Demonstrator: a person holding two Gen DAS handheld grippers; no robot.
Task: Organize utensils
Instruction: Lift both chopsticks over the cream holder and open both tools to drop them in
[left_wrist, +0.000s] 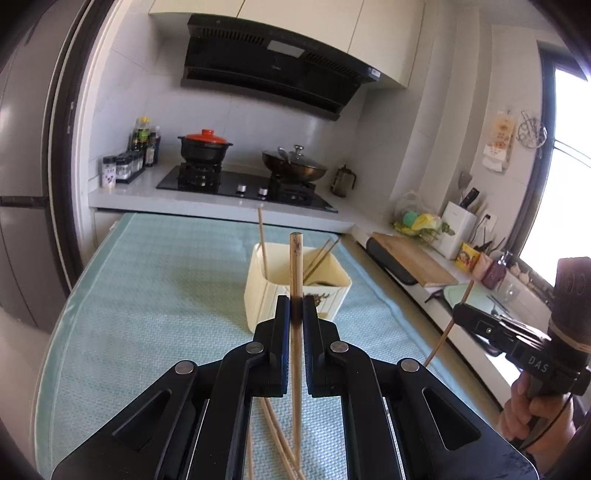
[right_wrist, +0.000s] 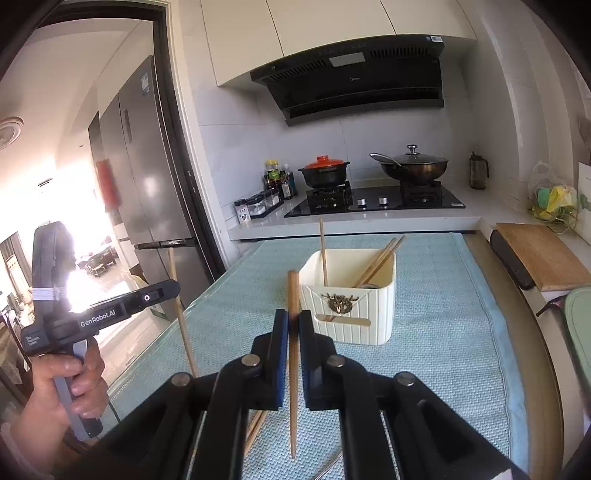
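Observation:
In the left wrist view my left gripper (left_wrist: 296, 304) is shut on a wooden chopstick (left_wrist: 296, 258) that stands nearly upright between the pads. Just beyond it a cream ribbed utensil holder (left_wrist: 258, 295) stands on the teal mat (left_wrist: 147, 295) with a few chopsticks (left_wrist: 319, 258) inside. My right gripper (right_wrist: 293, 319) is shut on a second chopstick (right_wrist: 293, 291), also upright, short of the holder (right_wrist: 354, 328). Each gripper shows in the other's view: the right gripper (left_wrist: 460, 314) and the left gripper (right_wrist: 175, 288), both above the mat. Loose chopsticks (left_wrist: 275, 428) lie on the mat below.
Behind the mat a counter carries a black hob (left_wrist: 243, 186), a red-lidded pot (left_wrist: 205, 146) and a lidded wok (left_wrist: 295, 164). A wooden cutting board (right_wrist: 543, 254) lies on the counter to the right. A grey fridge (right_wrist: 147, 166) stands at the left.

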